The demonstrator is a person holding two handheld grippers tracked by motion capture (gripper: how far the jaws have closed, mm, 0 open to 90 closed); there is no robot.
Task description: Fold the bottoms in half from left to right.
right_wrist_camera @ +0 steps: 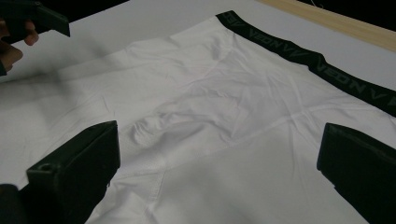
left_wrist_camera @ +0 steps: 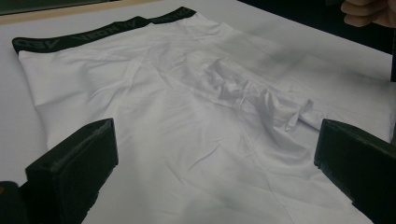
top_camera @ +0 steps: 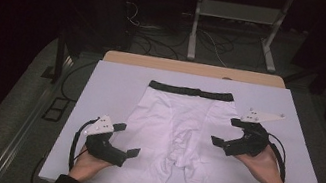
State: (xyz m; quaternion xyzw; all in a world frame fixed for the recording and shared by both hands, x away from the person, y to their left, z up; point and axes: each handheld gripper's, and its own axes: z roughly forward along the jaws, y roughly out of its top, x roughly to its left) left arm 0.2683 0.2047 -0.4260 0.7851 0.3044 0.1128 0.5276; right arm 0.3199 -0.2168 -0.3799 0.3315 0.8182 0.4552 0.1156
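White shorts [top_camera: 178, 135] flat on the white board [top_camera: 111, 82], black waistband [top_camera: 191, 91] at the far edge, legs toward the person.
Thin, soft, light knit; likely limp, will sag and bunch if pinched mid-panel, so grip at the hems or waistband corners. Left gripper [top_camera: 126, 138] hovers over the left leg, right gripper [top_camera: 226, 131] over the right; both jaws spread, holding nothing.
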